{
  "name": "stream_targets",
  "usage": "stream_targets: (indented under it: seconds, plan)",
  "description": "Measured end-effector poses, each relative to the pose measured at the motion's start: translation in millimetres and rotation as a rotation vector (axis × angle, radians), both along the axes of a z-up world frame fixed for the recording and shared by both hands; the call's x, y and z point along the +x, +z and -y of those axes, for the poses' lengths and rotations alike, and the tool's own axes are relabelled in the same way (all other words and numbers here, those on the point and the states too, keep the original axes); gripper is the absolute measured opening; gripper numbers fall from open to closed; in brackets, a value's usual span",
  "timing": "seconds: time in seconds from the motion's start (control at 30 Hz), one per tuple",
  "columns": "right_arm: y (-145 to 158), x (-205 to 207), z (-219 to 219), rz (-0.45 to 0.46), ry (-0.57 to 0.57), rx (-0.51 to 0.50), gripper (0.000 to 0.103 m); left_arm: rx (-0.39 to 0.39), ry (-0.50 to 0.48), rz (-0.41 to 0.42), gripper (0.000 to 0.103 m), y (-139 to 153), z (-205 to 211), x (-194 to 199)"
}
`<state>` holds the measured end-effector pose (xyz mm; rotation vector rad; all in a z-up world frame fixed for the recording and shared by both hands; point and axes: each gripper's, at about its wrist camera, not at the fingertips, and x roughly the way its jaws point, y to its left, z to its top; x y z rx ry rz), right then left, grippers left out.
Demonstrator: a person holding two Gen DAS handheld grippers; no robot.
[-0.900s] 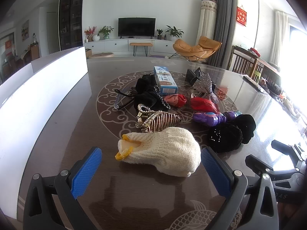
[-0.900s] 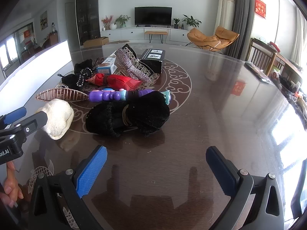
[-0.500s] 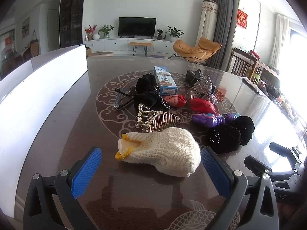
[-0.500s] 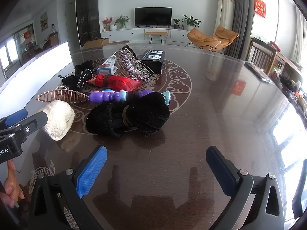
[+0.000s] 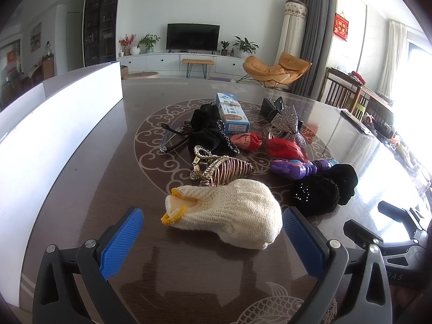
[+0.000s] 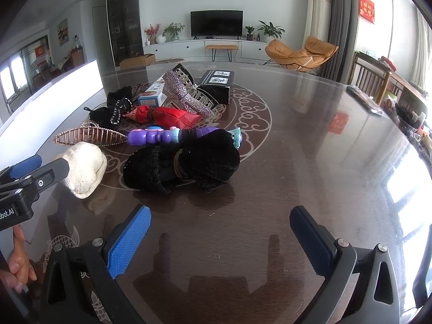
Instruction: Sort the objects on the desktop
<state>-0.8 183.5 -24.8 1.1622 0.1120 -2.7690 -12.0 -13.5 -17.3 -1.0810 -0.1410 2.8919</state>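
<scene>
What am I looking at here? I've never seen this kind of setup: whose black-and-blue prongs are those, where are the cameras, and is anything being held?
There is no robot. A person holds one two-finger tool in each hand, and each tool carries a wide-angle camera looking out along its blue-padded fingers. One picture comes from the left tool, the other from the right tool. Both are open and hold nothing. On the dark patterned table lies a cluster of small items: a cream knitted piece right in front of the left tool, a gold hair claw, black fuzzy hair ties, a purple toy, red packets, a glittery hair clip and a blue box. The left tool also shows at the right camera's edge.
</scene>
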Motion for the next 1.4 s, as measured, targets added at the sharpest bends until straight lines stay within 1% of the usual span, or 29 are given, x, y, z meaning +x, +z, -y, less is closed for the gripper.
stream_targets:
  seconds: [1.4]
  plan:
    - [1.3,1.7,-4.1,-0.003,0.002,-0.024,0.103,0.032,0.009,0.004,0.103,-2.0,3.9,-0.7]
